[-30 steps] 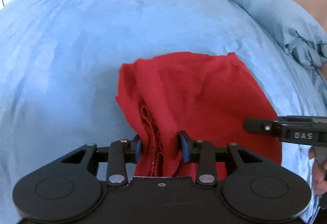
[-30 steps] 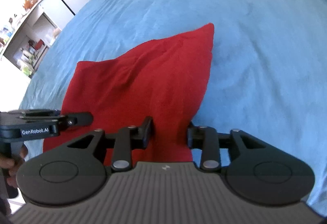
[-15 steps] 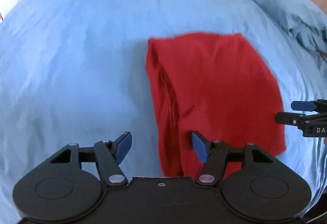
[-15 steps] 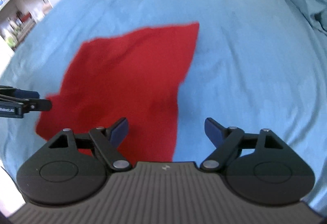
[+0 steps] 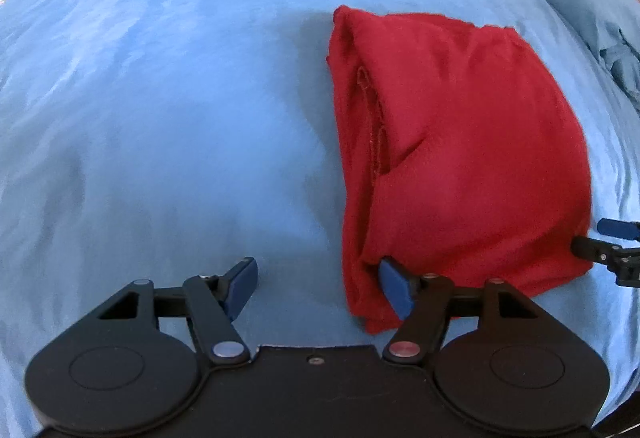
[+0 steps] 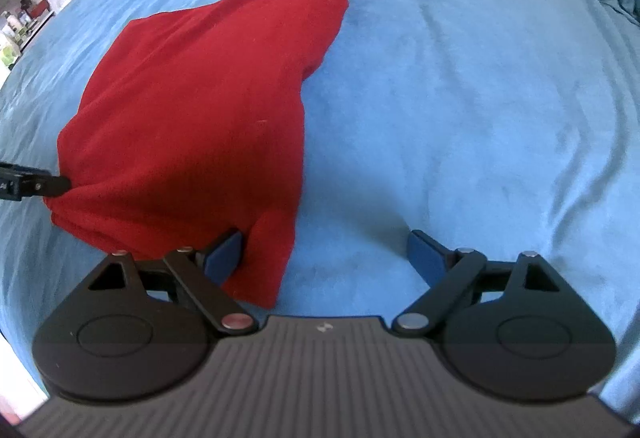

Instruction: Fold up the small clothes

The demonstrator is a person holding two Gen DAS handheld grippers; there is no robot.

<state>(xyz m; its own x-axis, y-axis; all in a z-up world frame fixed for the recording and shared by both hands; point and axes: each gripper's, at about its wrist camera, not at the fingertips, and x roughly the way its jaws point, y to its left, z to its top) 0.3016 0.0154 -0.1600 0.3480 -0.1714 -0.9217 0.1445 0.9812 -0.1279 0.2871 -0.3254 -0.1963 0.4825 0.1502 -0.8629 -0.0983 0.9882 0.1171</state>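
Note:
A folded red garment (image 5: 452, 142) lies on the blue bed sheet (image 5: 160, 118); it also shows in the right wrist view (image 6: 200, 110). My left gripper (image 5: 318, 288) is open, and its right finger pad touches the garment's near left corner. My right gripper (image 6: 326, 258) is open, and its left finger pad touches the garment's near right corner. Each gripper's tip shows at the edge of the other's view. Neither holds the cloth.
A bunched blue duvet (image 5: 616, 50) lies along the bed's right side. White shelves with small items (image 6: 28, 2) stand beyond the bed's left edge in the right wrist view.
Both grippers let go of the red garment and opened wide. The garment dropped flat onto the sheet. Both grippers have since closed in on its near corners, pads touching.

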